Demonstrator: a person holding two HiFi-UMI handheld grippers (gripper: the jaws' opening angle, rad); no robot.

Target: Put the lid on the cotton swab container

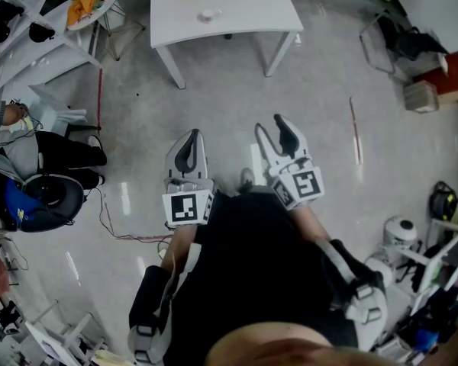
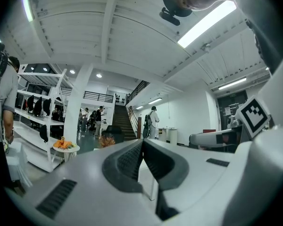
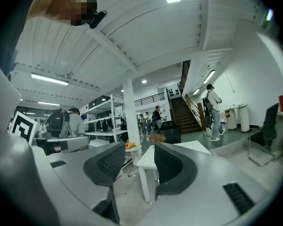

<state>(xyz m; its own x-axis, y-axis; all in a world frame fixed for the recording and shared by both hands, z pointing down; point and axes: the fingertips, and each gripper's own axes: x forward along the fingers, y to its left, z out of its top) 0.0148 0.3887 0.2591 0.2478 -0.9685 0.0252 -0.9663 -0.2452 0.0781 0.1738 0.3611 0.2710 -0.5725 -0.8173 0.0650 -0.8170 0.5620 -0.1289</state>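
The job has not really begun yet. The person stands on the floor, well apart from the white table point(image 1: 237, 2). Both grippers hang in the air on the near side of it.

The left gripper point(image 1: 189, 139) points toward the table's left end. Its jaws are squeezed tight together, and nothing is in them.

On the table top, toward the left end, sits one small pale thing point(image 1: 206, 14). I think it may be the cotton swab container or its lid, but it is too small to tell which. I cannot make out a second piece.

The right gripper point(image 1: 269, 128) points toward the table's right end. Its jaws stand apart with nothing between them. Only the table and the floor show through the gap.

Next, I think the person needs to walk up to the table until the small thing is close. Then the open gripper can take the lid. The other gripper needs to open too, so it can hold the container steady.
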